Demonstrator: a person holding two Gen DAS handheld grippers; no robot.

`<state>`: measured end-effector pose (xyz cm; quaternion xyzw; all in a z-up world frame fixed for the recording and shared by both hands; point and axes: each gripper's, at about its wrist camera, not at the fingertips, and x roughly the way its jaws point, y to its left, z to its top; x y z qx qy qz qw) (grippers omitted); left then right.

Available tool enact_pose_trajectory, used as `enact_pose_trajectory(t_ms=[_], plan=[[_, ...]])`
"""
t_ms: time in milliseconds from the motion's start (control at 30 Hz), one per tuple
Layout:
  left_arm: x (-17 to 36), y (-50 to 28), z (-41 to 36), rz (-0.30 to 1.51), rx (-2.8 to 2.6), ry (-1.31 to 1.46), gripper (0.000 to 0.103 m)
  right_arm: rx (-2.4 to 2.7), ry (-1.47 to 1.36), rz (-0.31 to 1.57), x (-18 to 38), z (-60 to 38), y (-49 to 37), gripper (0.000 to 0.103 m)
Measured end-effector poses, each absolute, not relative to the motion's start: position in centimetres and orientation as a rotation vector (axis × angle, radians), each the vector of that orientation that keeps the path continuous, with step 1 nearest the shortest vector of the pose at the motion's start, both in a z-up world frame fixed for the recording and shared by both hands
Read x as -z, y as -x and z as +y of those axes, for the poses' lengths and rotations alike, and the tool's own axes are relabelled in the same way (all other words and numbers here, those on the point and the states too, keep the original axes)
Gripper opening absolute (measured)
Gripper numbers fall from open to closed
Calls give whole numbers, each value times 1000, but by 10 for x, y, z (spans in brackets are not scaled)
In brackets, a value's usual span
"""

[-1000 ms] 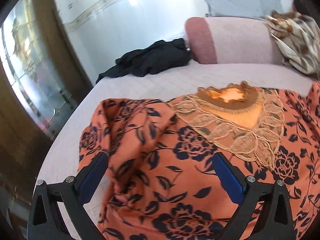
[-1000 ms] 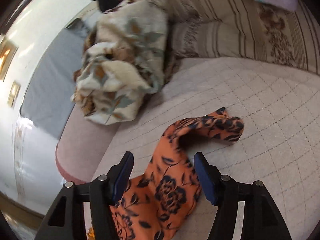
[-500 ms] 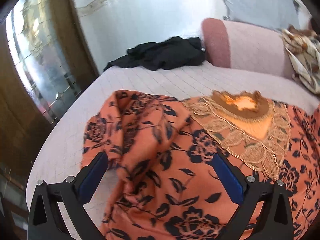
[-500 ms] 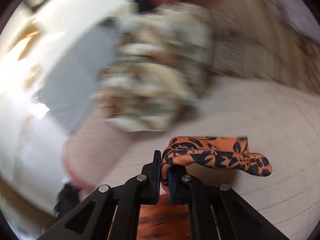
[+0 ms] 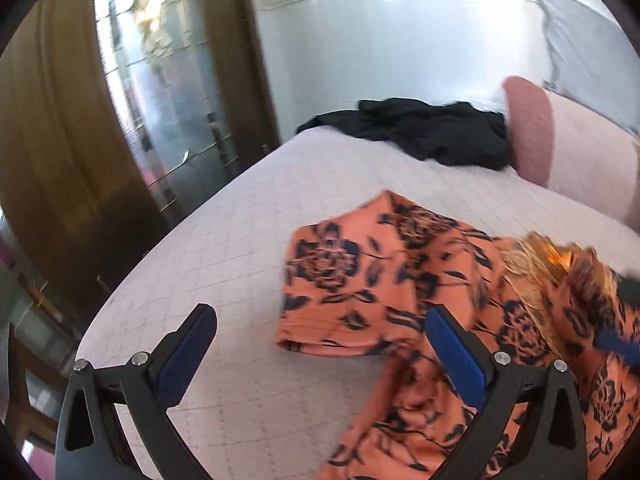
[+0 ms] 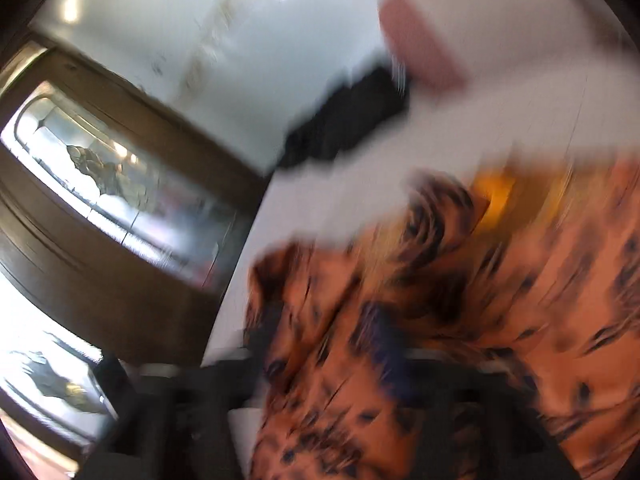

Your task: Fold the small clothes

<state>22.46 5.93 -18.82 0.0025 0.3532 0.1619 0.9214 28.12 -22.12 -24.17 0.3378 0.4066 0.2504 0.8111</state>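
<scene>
An orange garment with dark blue flowers (image 5: 384, 280) lies on the pale quilted bed (image 5: 224, 272), its left sleeve folded in toward the lace neckline (image 5: 532, 256). My left gripper (image 5: 320, 344) is open and empty, above the bed just left of the sleeve. The right wrist view is heavily blurred: the orange garment (image 6: 460, 300) fills the lower right, and my right gripper (image 6: 324, 340) sits over it; its jaws are too smeared to read. The right gripper's blue pad also shows at the left wrist view's right edge (image 5: 616, 344).
A black garment (image 5: 420, 132) lies at the far end of the bed beside a pink bolster pillow (image 5: 560, 140). A glass-paned wooden door (image 5: 160, 100) stands left of the bed. The bed's left edge (image 5: 132, 276) is close to my left gripper.
My left gripper has swung left, off the garment. My right gripper, shut on the right sleeve half a second ago, has swept fast over the garment toward the left.
</scene>
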Motion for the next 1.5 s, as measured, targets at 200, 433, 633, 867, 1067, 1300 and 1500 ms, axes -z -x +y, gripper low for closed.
enact_pose_trajectory(t_ms=[200,433,633,867,1067,1300,1500], plan=[[180,-222,68,691,-330,73,103,-547,-765,817,241,-244,-253,82],[176,-217,8,630,-101,-24,103,-235,-878,681,233,-344,-206,64],[187,-209,-43,641,61,-104,103,3,-1087,844,299,-413,-210,40],[188,-194,-97,659,101,-168,103,33,-1268,1013,331,-445,-211,26],[199,-212,-157,739,-23,-222,103,-2,-1350,1044,345,-443,-213,26],[228,-261,-200,786,-198,-382,103,-53,-1486,1048,359,-454,-207,26],[245,-299,-170,887,-349,-400,103,-48,-1426,1070,352,-446,-219,26]])
